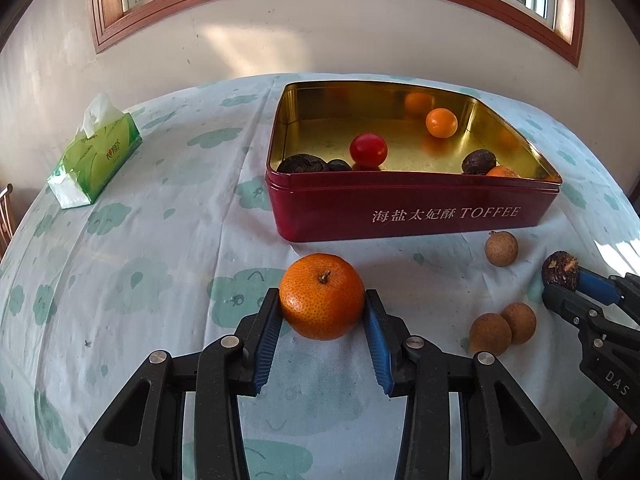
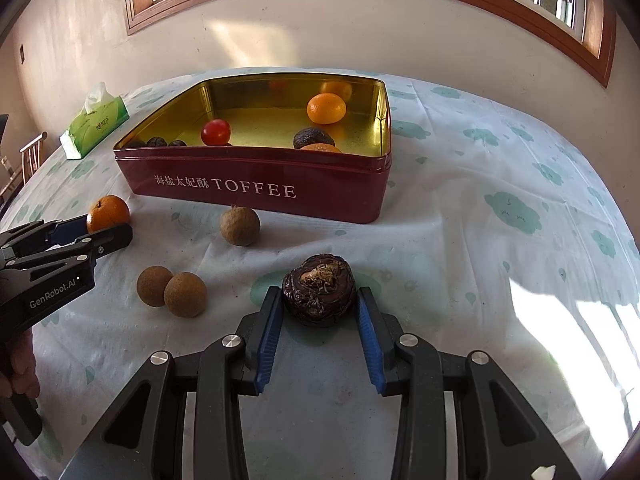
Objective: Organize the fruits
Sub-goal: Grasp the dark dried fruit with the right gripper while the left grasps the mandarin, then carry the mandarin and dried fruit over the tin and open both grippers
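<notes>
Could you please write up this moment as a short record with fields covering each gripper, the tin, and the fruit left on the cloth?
left gripper: closed on the mandarin
right gripper: closed on the dark wrinkled fruit
red toffee tin: open, holding a red tomato, an orange and dark fruits
loose on tablecloth: three brown longans
tissue pack: far left, apart from tin

We see our left gripper (image 1: 322, 309) and right gripper (image 2: 319, 300) built alike: matte black angular linkage arms, round silver screws at the joints, ribbed blue pads inside each finger. White lettering "GenRobot.AI" marks the left body; the right carries letters that seem to read "DAS", partly cut off.
</notes>
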The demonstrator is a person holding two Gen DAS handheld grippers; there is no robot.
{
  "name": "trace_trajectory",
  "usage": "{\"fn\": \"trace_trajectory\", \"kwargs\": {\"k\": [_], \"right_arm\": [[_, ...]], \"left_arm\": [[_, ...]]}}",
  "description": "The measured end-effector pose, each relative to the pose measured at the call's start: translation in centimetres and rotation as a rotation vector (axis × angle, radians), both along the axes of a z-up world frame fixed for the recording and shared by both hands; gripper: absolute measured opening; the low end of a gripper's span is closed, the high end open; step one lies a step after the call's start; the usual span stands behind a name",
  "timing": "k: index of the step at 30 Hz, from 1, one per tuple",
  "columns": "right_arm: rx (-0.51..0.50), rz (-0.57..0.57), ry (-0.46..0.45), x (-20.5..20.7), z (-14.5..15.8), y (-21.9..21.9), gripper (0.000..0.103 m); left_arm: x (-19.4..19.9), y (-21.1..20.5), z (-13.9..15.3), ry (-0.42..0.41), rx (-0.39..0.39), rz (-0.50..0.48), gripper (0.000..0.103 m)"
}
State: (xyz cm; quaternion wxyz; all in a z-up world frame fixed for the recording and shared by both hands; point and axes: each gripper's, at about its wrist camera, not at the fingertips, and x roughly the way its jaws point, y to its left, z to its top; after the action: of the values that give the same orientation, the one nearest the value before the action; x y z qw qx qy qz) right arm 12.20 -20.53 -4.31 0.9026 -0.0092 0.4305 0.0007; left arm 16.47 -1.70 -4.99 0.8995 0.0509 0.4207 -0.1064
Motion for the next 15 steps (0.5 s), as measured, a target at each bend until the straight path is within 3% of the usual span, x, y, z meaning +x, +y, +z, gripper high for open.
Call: {"fn": "trace_trajectory", "kwargs": {"k": [15], "right_arm": [[-0.003, 0.0, 0.005, 0.04, -0.02, -0.01, 0.035]], "left_arm": [[-0.87, -0.17, -0.1, -0.005, 0.012, -0.001, 0.041]]}}
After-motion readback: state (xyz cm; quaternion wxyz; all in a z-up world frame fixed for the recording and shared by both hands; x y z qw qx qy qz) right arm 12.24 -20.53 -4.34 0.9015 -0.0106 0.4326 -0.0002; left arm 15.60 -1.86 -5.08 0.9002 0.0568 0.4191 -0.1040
